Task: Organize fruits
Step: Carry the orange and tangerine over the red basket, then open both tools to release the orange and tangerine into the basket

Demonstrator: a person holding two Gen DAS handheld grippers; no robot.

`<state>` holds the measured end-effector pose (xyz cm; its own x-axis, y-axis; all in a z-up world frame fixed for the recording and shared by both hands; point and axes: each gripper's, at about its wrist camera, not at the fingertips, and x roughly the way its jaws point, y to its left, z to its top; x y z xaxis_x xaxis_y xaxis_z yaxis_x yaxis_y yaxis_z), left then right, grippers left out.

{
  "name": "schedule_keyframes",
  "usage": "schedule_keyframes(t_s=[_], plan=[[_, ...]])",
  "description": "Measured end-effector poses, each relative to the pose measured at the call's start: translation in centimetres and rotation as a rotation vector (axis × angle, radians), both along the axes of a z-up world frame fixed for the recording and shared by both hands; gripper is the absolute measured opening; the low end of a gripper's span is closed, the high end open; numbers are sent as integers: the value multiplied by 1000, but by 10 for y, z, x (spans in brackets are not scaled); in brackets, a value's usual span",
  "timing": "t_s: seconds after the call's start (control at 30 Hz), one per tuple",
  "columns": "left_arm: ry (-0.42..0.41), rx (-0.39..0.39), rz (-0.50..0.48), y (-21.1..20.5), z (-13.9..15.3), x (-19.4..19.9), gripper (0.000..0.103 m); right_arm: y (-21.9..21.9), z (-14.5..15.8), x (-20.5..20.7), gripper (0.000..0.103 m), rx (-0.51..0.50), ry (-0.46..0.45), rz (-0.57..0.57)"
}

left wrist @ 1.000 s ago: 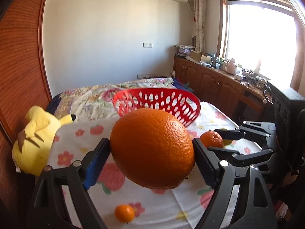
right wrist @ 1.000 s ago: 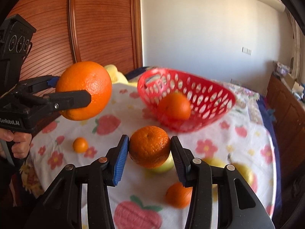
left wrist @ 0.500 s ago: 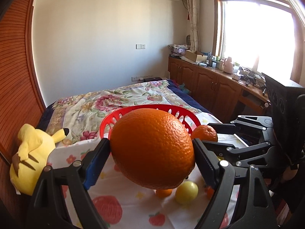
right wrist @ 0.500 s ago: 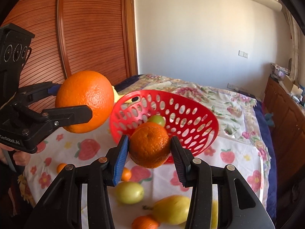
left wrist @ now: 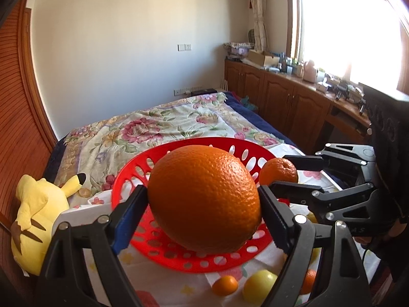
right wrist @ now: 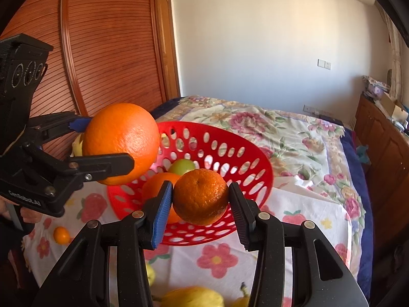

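My left gripper (left wrist: pixel 204 207) is shut on a large orange (left wrist: pixel 204 202) and holds it above the near side of the red perforated basket (left wrist: pixel 179 255). It also shows in the right wrist view (right wrist: pixel 120 143) over the basket's left rim. My right gripper (right wrist: pixel 200 203) is shut on a smaller orange (right wrist: pixel 200 197), held over the basket (right wrist: pixel 245 158). That orange shows in the left wrist view (left wrist: pixel 278 170) at the basket's right rim. The basket holds an orange (right wrist: pixel 158 181) and a green fruit (right wrist: pixel 182 166).
The basket stands on a flowered cloth (right wrist: pixel 306 212) on the bed. Loose fruit lies around it: a small orange (left wrist: pixel 225 285), a pale yellow fruit (left wrist: pixel 258 287), another small orange (right wrist: pixel 61 235), yellow fruit (right wrist: pixel 191 298). A yellow plush toy (left wrist: pixel 35 217) lies left. Wooden cabinets (left wrist: pixel 294 107) run along the right.
Both grippers have moved forward with their oranges, from short of the basket to over it. The basket now looks closer and lower in both views.
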<state>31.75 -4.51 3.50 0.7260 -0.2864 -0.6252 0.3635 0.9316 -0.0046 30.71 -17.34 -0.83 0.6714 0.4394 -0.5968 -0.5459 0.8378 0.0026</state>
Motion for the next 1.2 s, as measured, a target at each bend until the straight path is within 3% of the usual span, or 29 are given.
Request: schedule_keyframes(t_s=[0.4,0.9,1.0,1.2], plan=[[91,42,-17,-33,-30,60,85,-18,-4,30,46,4,5,-11],[134,83,-26,-53,-42,89,85,-19,-11,45,46,12,15,-11],[124,89,-27,-58,-41,90,78,-20,-13,47,46,11,17,-11],[119,108,-15,-57,-40,90,78,-23,-16,48,46,15,19,-6]])
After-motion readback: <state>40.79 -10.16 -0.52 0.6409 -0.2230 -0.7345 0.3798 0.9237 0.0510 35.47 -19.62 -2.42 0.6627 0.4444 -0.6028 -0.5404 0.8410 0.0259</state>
